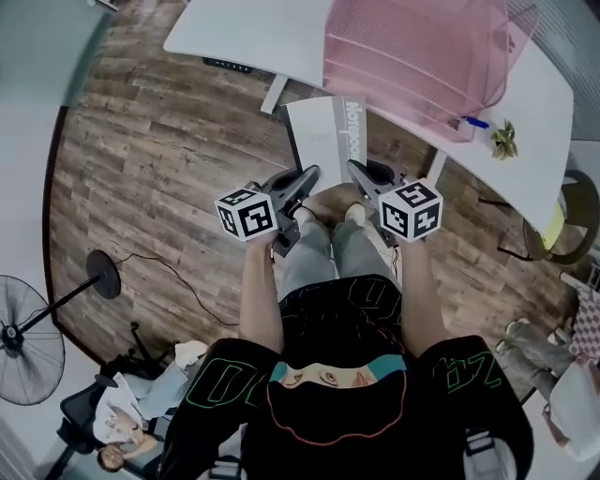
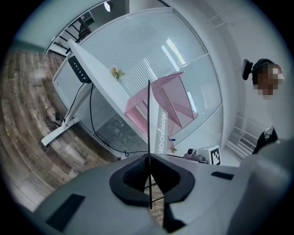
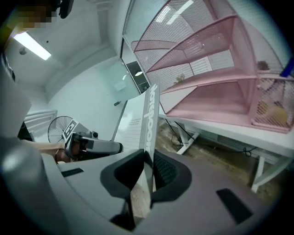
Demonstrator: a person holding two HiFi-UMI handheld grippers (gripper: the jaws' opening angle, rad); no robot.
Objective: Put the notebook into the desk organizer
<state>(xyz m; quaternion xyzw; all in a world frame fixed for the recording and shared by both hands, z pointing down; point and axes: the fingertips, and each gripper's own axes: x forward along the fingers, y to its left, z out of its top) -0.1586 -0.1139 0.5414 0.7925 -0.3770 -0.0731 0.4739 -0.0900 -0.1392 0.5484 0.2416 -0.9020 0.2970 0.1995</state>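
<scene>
**Two Grippers Held the Notebook**

The notebook (image 1: 319,131) hung mid-frame, not yet in the pink desk organizer (image 1: 412,56) on the worktop (image 1: 234,28) at the upper right. The left gripper (image 1: 307,175) and the right gripper (image 1: 354,169) each pinched one edge, likely to keep it steady.

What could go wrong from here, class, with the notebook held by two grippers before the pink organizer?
1. The left gripper and right gripper pinch only the notebook's near edge; it may slip or twist.
2. The desk organizer's slots look narrow; the far edge could catch a mesh shelf.
</scene>
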